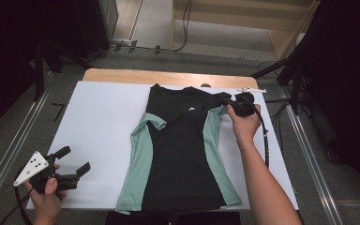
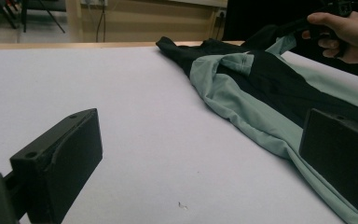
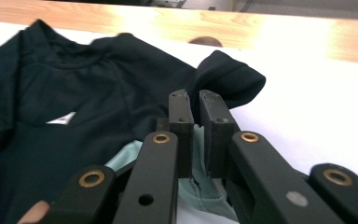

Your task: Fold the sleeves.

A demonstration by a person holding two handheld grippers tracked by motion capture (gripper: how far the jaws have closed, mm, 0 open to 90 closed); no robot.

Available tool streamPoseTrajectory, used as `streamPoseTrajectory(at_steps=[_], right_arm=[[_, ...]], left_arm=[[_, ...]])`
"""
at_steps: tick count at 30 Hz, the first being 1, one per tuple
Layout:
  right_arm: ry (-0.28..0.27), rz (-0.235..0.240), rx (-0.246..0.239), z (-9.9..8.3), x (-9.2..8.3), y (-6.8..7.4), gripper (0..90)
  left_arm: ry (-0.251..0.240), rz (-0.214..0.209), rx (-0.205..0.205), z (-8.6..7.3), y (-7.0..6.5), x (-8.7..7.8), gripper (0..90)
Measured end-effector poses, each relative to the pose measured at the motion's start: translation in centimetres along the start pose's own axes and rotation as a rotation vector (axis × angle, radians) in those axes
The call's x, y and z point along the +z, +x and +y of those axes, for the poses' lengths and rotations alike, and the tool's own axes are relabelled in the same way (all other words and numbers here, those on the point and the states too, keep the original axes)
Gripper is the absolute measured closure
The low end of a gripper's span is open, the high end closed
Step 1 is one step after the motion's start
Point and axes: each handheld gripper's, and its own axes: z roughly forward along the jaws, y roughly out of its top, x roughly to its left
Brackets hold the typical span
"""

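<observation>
The right gripper has its jaws pinched on the far right sleeve of the shirt, which lies flat with its long axis running from the near table edge to the collar. The left gripper hangs open, well off to the left over the white board. The cloth looks thin, soft and slippery, black with mint side panels.
</observation>
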Motion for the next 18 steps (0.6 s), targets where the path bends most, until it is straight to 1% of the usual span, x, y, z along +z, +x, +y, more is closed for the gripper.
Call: streamPoseTrajectory(at_steps=[1,2,4,5,11,14,15,17,18], right_arm=[[0.0,0.0,0.0,0.0,0.0,0.0,82.7],[-0.004,0.009,-0.019,0.3,-0.1,0.7,82.7],[-0.008,0.011,-0.025,0.4,-0.1,0.9,82.7],[-0.014,0.024,-0.035,0.7,-0.2,1.5,82.7],[-0.02,0.048,-0.075,1.1,-0.2,2.9,82.7],[-0.021,0.058,-0.083,1.1,-0.2,3.3,82.7],[-0.024,0.068,-0.09,1.2,-0.2,3.8,82.7],[-0.024,0.073,-0.099,1.2,-0.2,4.1,82.7],[-0.024,0.073,-0.099,1.2,-0.2,4.1,82.7]], left_arm=[[0.0,0.0,0.0,0.0,0.0,0.0,0.0],[-0.001,-0.002,0.001,0.0,0.0,0.0,0.0],[-0.001,-0.002,0.001,0.0,0.0,0.0,0.0],[-0.001,-0.002,0.002,0.0,0.0,0.0,0.0],[-0.001,-0.002,0.001,0.0,0.0,0.0,0.0],[-0.002,-0.003,0.001,0.0,0.0,0.0,0.0],[-0.001,-0.003,0.001,0.0,0.0,0.0,0.0],[-0.002,-0.003,0.0,0.0,0.0,0.0,0.0],[-0.002,-0.003,0.0,0.0,0.0,0.0,0.0]])
